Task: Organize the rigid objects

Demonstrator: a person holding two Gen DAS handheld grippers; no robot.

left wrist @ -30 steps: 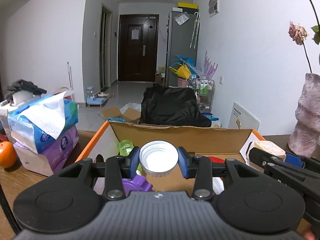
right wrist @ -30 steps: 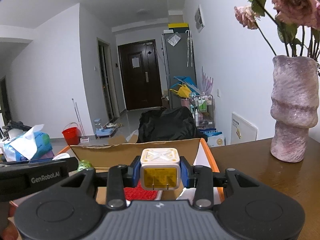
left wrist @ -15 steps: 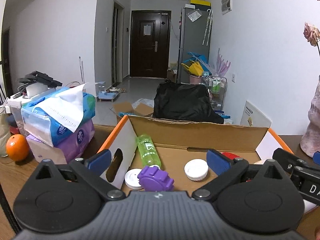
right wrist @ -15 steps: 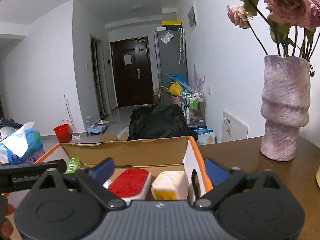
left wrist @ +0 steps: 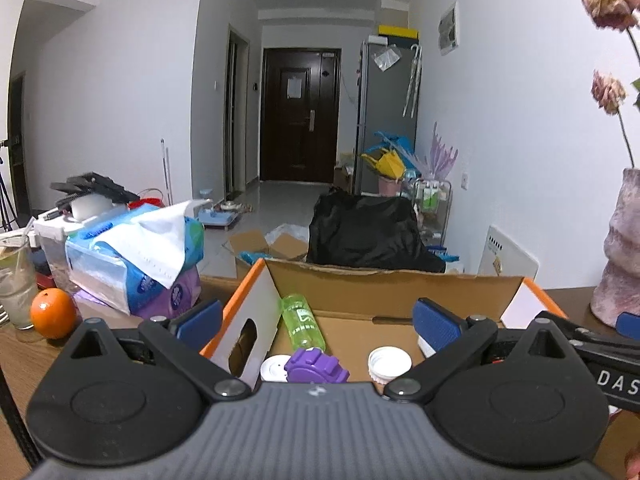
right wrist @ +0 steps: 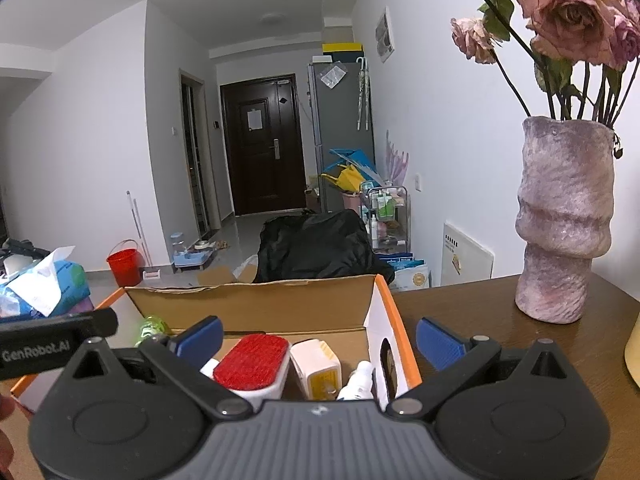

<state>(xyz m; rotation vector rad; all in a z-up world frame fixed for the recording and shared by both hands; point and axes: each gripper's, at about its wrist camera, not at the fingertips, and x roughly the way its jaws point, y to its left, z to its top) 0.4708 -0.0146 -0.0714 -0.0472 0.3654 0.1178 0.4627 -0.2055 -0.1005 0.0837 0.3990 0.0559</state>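
An open cardboard box (left wrist: 394, 292) with orange-edged flaps sits on the wooden table. In the left wrist view it holds a green bottle (left wrist: 302, 322), a purple toothed cap (left wrist: 317, 367), a small white lid (left wrist: 274, 368) and a white jar lid (left wrist: 390, 363). My left gripper (left wrist: 319, 322) hangs open above them, holding nothing. In the right wrist view the box (right wrist: 256, 304) contains a red-topped white block (right wrist: 252, 362), a cream cube with a yellow face (right wrist: 318, 364) and a white bottle (right wrist: 358, 380). My right gripper (right wrist: 319, 340) stands open over these, holding nothing.
Tissue packs (left wrist: 136, 256), an orange (left wrist: 53, 313) and a glass (left wrist: 16, 280) stand left of the box. A pink vase (right wrist: 564, 220) with dried roses stands on the table to the right. Beyond the table lie a black bag (left wrist: 368, 232) and floor clutter.
Both grippers opened. The left let go of the white jar lid and the right let go of the cream cube; both things now lie in the box. The left gripper drew back and rose slightly.
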